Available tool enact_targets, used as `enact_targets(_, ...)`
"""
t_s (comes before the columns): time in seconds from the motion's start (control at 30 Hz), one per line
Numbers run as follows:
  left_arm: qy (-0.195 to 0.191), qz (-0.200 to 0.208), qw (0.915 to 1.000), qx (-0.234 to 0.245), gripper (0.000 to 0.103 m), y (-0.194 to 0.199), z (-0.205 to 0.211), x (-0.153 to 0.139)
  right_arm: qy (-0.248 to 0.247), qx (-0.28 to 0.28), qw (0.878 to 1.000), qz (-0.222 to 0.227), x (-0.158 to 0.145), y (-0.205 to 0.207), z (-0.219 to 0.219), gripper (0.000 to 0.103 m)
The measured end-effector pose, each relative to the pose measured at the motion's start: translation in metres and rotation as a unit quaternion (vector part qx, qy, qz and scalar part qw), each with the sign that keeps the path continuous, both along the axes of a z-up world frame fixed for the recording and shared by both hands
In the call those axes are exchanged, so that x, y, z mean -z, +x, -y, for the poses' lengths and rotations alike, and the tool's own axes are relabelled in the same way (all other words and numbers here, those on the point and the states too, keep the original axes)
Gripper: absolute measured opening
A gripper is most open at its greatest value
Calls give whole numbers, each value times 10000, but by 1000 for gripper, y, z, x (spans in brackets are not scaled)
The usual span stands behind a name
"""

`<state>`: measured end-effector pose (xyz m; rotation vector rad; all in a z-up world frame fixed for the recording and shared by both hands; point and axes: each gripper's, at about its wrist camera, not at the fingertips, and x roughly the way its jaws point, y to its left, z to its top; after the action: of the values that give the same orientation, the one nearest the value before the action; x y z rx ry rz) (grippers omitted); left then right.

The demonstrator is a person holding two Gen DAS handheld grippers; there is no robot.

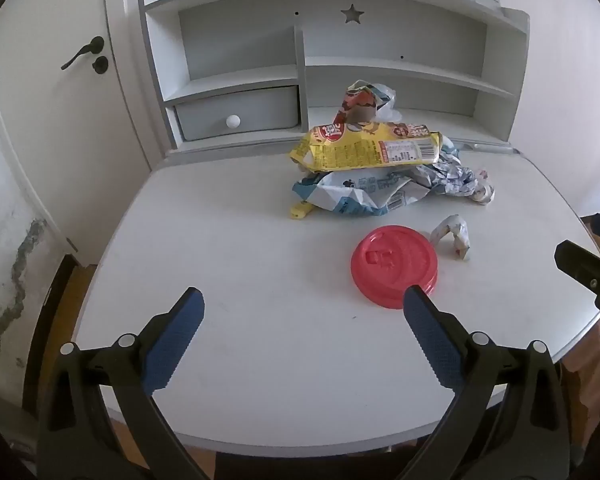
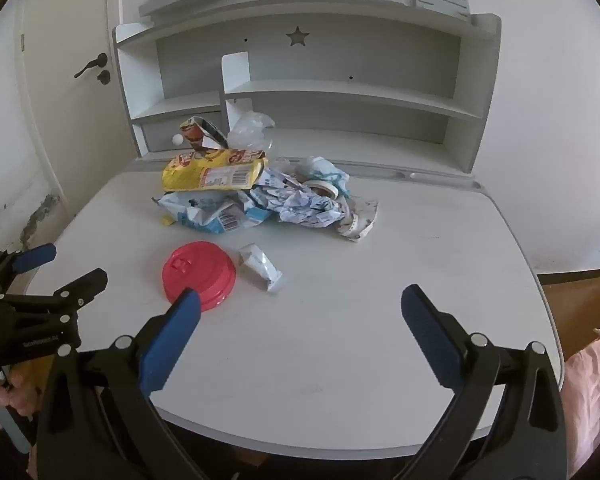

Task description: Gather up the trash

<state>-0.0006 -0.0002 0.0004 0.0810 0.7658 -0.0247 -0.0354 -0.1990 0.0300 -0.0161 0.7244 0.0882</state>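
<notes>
Nearby, red lid (image 1: 394, 267) beside wrapper (image 1: 454, 237), shelf unit (image 1: 380, 80) behind

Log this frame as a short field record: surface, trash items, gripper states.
surface: white desk with grey shelf unit
pile: yellow snack bag on top of blue-white wrappers and crumpled paper
loose: round red plastic lid, small crumpled white wrapper beside it
left gripper: open, empty
right gripper: open, empty

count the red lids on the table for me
1. The red lid lies flat on the table in front of the wrapper pile, with a small crumpled wrapper just beside it. Another could be hidden under the pile.
</notes>
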Motion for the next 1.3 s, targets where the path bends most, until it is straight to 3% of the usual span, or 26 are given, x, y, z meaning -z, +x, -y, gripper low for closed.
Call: enact_targets(1.3,-25,-29,10000,-6,97,-1,-2,-1,87,-188,9998,24,-3,-1,-9,97)
